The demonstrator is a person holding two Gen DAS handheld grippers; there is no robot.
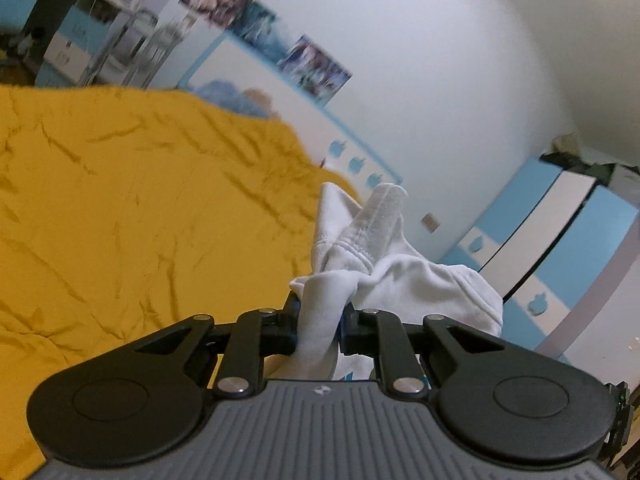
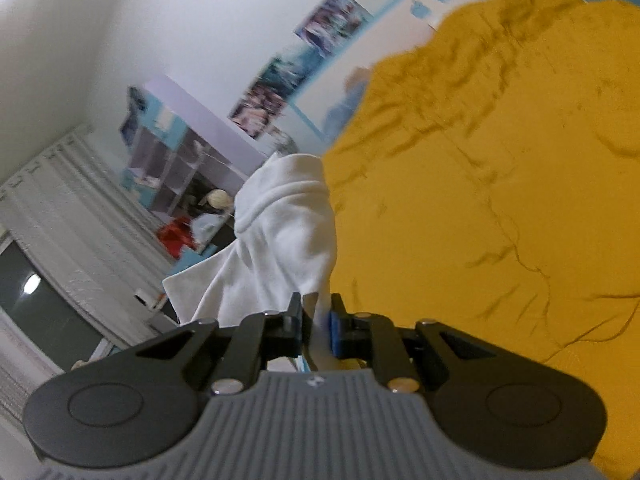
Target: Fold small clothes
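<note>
A small white garment (image 1: 384, 256) is held up in the air over the yellow bedspread (image 1: 120, 200). My left gripper (image 1: 320, 312) is shut on one bunched end of it, and the rest hangs forward and to the right. In the right wrist view my right gripper (image 2: 316, 316) is shut on another part of the white garment (image 2: 280, 232), which hangs to the left of the jaws beside the yellow bedspread (image 2: 500, 200). Both views are tilted.
The wrinkled yellow bedspread covers the bed. Posters (image 1: 264, 36) hang on the white wall behind it. Blue and white wardrobe doors (image 1: 560, 220) stand at the right. A shelf unit (image 2: 176, 160) and a curtained window (image 2: 52, 248) stand at the left.
</note>
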